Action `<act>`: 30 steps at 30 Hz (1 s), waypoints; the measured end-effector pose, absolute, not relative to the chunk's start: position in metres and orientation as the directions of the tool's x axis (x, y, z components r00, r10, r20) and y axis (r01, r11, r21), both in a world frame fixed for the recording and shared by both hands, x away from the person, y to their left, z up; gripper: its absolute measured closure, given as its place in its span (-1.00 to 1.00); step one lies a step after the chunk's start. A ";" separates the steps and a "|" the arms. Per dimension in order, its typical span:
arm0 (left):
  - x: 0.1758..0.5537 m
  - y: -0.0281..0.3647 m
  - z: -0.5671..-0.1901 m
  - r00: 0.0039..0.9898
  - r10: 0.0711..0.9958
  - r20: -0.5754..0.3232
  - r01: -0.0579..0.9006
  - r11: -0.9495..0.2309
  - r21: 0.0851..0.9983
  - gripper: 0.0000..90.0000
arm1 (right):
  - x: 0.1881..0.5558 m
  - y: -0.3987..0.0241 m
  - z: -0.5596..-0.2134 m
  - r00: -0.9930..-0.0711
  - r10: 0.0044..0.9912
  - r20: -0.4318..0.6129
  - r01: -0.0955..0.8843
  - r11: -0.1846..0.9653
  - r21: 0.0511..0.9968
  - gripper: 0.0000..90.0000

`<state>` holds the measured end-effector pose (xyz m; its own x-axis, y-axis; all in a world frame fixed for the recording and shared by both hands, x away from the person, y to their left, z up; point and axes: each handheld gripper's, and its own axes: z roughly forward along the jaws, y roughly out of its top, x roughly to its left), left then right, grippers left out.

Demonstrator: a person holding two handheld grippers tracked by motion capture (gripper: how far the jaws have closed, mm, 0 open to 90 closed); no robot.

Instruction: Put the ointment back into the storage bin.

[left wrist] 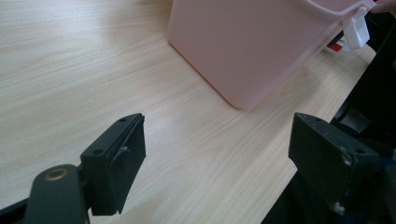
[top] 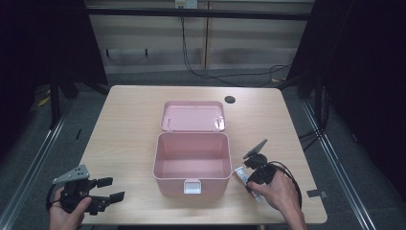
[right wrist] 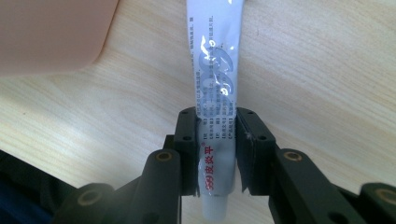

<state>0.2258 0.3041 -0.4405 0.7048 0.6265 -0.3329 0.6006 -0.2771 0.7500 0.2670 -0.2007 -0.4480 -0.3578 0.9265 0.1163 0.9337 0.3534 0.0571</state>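
A pink storage box (top: 191,163) stands open in the middle of the wooden table, its lid (top: 192,116) folded back flat behind it and a white latch (top: 192,186) on its front wall. Just right of the box a white ointment tube (right wrist: 215,84) with red and blue print lies on the table. My right gripper (right wrist: 217,149) is shut on that tube, both pads pressing its sides near the cap end. In the high view the tube (top: 241,174) pokes out from under my right hand. My left gripper (top: 111,189) hovers open at the front left corner, nothing between its jaws.
The box's pink wall (left wrist: 252,42) rises close ahead of the left gripper, with bare table (left wrist: 93,70) to its left. A round cable hole (top: 230,99) sits at the table's back right. Cables trail across the floor behind the table.
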 end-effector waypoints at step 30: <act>0.226 0.305 -0.441 0.699 0.634 -0.332 0.604 -0.274 0.749 -0.58 | 0.266 -0.218 -0.409 -0.383 0.921 0.073 0.923 0.380 0.059 0.60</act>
